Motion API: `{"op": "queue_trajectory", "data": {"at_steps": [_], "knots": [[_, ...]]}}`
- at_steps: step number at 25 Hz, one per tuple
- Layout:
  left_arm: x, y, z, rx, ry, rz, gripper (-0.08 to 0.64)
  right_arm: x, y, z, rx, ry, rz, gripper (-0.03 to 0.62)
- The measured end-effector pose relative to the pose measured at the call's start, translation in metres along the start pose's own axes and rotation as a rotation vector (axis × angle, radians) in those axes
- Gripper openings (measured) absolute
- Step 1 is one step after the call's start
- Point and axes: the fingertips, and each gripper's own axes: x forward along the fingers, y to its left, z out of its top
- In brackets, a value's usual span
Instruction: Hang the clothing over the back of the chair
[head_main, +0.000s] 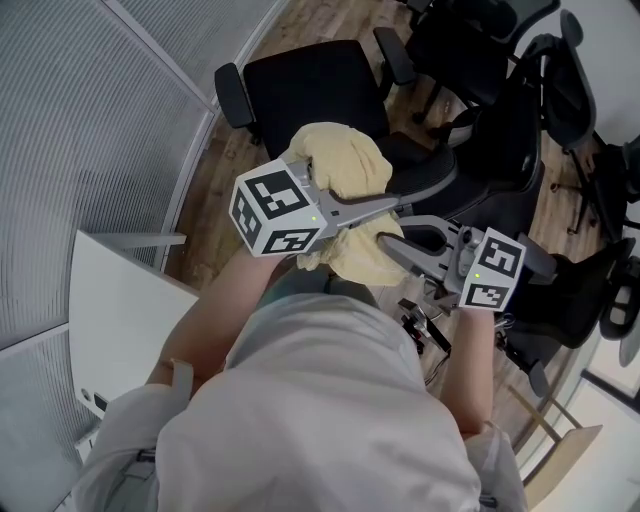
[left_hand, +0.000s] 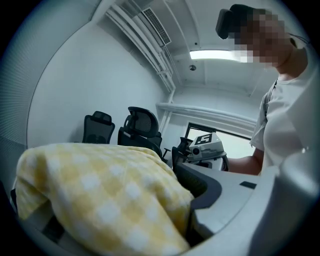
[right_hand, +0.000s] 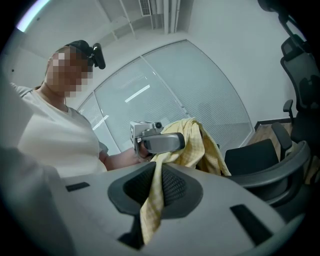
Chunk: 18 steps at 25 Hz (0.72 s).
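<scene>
I have the yellow checked clothing (head_main: 345, 160) bunched up between my two tools, over the near side of the black chair (head_main: 310, 85). It hangs just above the curved chair back (right_hand: 282, 170) and, as far as I can see, is not yet resting on it. Holding it from both ends keeps the fabric off the floor and lets me line it up over the backrest before letting go.

The left claw (head_main: 385, 207) stands well spread. A thick heap of the clothing lies over one jaw and fills the gap, and I judge it is carried loosely there, not pinched.

The right claw (right_hand: 156, 175) is nearly closed, pinching a thin strip of the clothing that trails down between its pads, so this side has the real hold. To my eye the drape itself is yet to be done.
</scene>
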Motion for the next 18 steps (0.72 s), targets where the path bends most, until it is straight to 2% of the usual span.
{"op": "queue_trajectory", "data": {"at_steps": [4,10,14,18], "knots": [[-0.003,0.0,-0.001,0.001,-0.037,0.009,0.19,0.001,-0.001,-0.004,0.008,0.008,-0.004,0.04],[-0.006,-0.001,0.002,0.047,-0.088,0.05,0.201,0.0,-0.005,-0.008,-0.011,0.016,-0.035,0.04],[-0.006,-0.001,0.0,0.075,-0.096,0.069,0.205,0.0,-0.01,-0.012,-0.03,0.021,-0.063,0.04],[-0.007,0.001,-0.001,0.07,-0.081,0.066,0.216,0.001,-0.011,-0.013,-0.032,0.018,-0.068,0.04]]}}
